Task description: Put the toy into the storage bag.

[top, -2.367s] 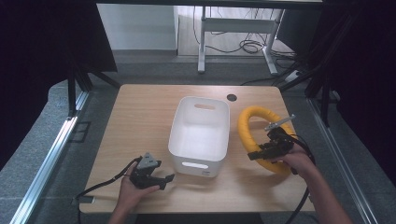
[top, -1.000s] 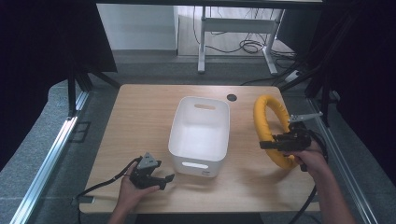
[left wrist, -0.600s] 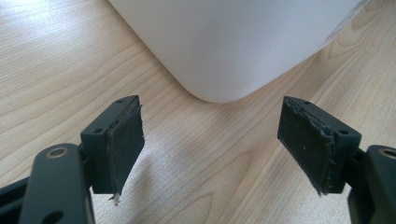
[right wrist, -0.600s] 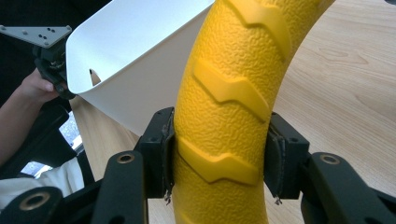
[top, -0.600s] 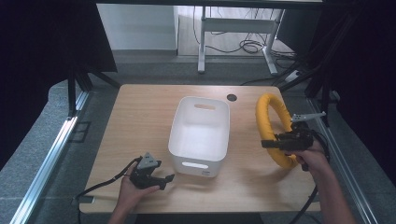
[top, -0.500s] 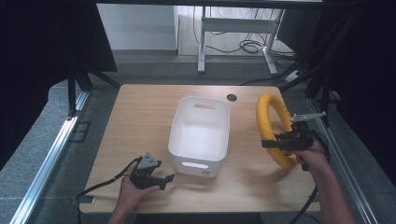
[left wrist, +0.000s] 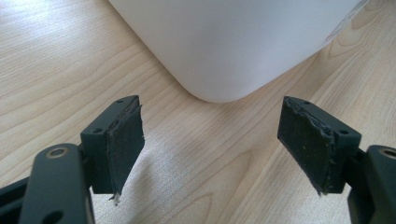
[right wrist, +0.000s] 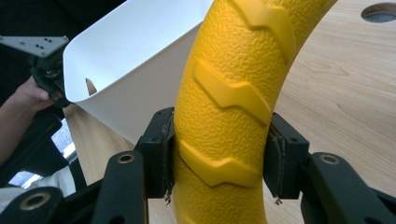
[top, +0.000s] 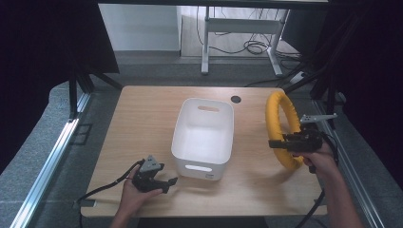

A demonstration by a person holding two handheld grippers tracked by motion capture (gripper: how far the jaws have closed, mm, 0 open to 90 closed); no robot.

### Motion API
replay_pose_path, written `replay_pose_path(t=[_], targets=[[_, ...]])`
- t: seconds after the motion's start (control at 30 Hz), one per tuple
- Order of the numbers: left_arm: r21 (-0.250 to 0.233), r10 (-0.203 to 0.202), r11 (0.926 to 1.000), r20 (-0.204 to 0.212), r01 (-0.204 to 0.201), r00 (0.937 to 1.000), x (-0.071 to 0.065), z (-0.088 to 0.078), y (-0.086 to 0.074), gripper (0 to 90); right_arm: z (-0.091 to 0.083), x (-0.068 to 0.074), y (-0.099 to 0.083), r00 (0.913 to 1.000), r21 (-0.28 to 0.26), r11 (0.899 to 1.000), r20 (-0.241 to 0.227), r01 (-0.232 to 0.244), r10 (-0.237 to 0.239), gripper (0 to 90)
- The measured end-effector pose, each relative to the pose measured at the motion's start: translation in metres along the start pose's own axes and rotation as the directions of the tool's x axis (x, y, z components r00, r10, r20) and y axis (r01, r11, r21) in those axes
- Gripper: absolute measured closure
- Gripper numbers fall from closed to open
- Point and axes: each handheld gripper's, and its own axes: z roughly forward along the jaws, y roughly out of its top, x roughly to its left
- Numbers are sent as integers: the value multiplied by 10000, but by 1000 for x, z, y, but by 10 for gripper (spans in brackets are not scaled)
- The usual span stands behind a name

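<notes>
right gripper is clamping the textured yellow rubber ring upright at right of frame, probably to clear the white plastic bin rim. left gripper is resting spread wide, empty, lower left.

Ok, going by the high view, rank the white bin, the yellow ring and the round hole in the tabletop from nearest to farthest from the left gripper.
From the left gripper, near the table's front edge:
1. White bin, just beside it at the table's middle.
2. Round hole, beyond the bin towards the far edge.
3. Yellow ring, at the table's right side, clamped in the right gripper.
</notes>
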Motion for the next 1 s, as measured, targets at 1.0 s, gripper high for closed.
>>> replay_pose_path(t=[1.0], targets=[[-12, 5, 10000, -16, -5, 10000, 0, -1, 0, 226, -4, 8, 11, 9956, -1331, 9909, -940, -194, 69, 511]])
